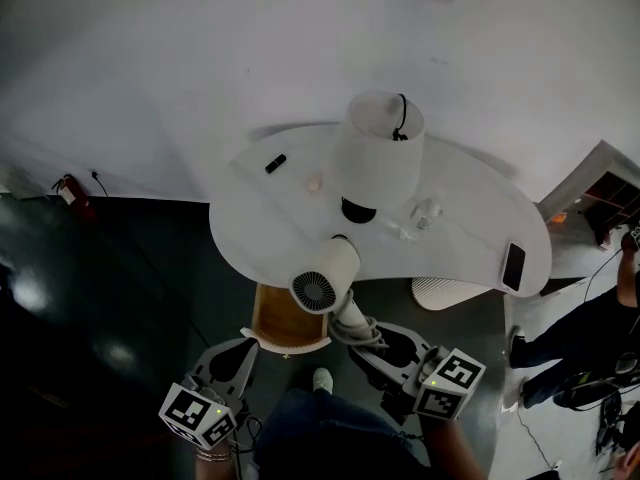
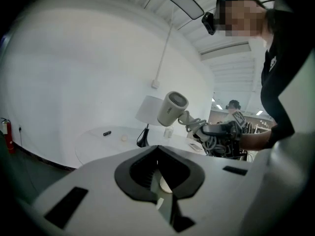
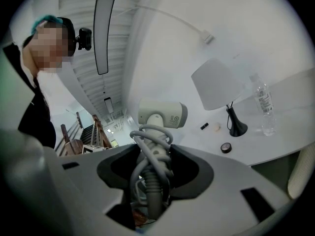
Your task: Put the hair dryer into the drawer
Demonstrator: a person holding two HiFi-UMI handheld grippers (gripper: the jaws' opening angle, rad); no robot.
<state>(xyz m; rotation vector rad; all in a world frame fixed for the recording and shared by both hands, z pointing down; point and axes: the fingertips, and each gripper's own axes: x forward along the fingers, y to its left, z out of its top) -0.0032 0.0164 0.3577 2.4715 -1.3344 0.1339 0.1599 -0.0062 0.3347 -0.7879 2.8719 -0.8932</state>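
Note:
A white hair dryer (image 1: 322,276) hangs over the table's front edge, with its round grille facing up at me. My right gripper (image 1: 365,340) is shut on its handle, which has the grey cord wound round it (image 3: 150,146). The dryer's body (image 3: 162,114) stands above the jaws in the right gripper view. Just below and left of the dryer, a drawer (image 1: 268,320) with a wooden inside stands pulled out from under the white table (image 1: 262,223). My left gripper (image 1: 240,353) hovers in front of the drawer, shut and holding nothing. From the left gripper (image 2: 157,176), the dryer (image 2: 172,107) shows up high.
On the table stand a white lamp (image 1: 378,148), a clear bottle (image 1: 425,211), a tape roll (image 1: 358,210), a small black item (image 1: 275,163) and a phone (image 1: 513,265). A white ribbed bin (image 1: 445,291) sits under the table's right side. Another person (image 1: 580,338) stands at right.

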